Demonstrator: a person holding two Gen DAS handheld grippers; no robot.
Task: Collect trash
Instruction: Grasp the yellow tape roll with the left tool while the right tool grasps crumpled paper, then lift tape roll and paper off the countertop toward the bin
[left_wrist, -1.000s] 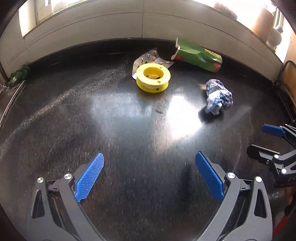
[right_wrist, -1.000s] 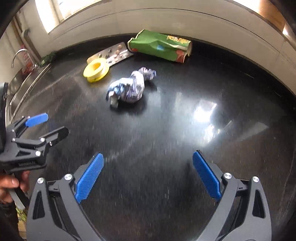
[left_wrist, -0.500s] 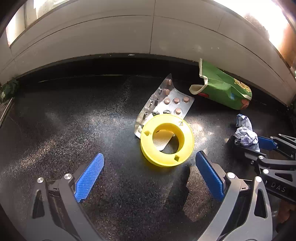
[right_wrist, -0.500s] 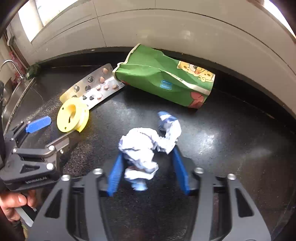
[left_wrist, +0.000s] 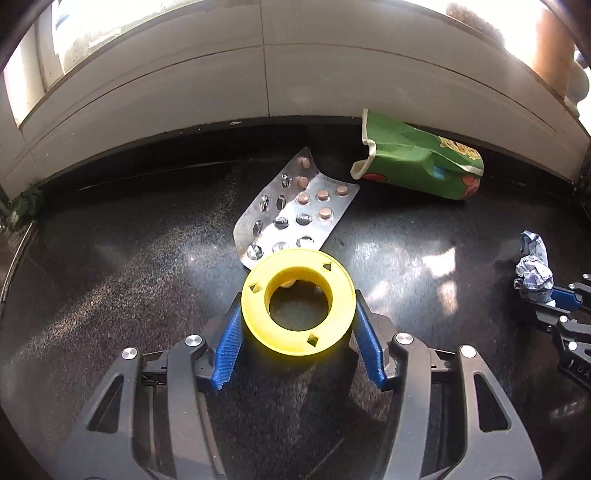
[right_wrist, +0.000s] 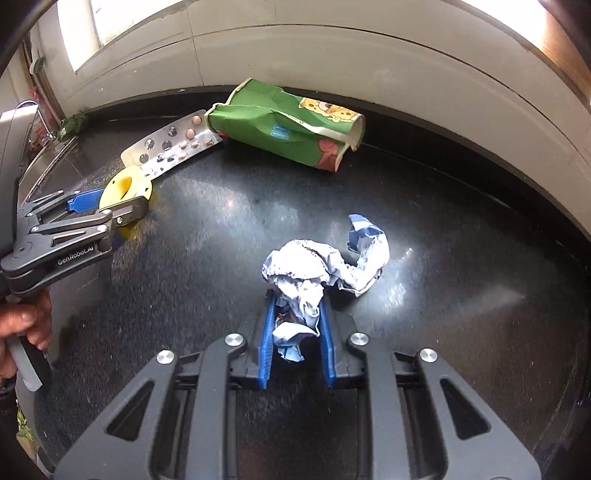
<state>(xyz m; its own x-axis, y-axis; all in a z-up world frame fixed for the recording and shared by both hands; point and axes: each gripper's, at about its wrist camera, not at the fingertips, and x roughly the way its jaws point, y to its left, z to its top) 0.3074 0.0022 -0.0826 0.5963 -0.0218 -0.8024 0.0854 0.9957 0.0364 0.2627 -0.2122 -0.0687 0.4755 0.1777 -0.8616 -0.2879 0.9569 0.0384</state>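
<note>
Pickup step: we are closing left hand-held gripper (left_wrist: 297, 334) half-wide around yellow spool (left_wrist: 298, 302), right hand-held gripper (right_wrist: 297, 325) nearly shut, pinching crumpled paper (right_wrist: 317, 271) on tabletop (right_wrist: 461, 229). Next, we judge: lifting both, finding bin.

Our left gripper (left_wrist: 298, 334) points steeply down, its jaws having just been closing, and its blue pads (left_wrist: 229, 349) now press on either side of the yellow spool (left_wrist: 297, 295). Our right gripper (right_wrist: 297, 332), to its right and likewise tilted down, has just been closing too, and its pads (right_wrist: 266, 339) pinch the crumpled paper (right_wrist: 310, 273). Our left hand (right_wrist: 26, 325) grips the left gripper's handle.
</note>
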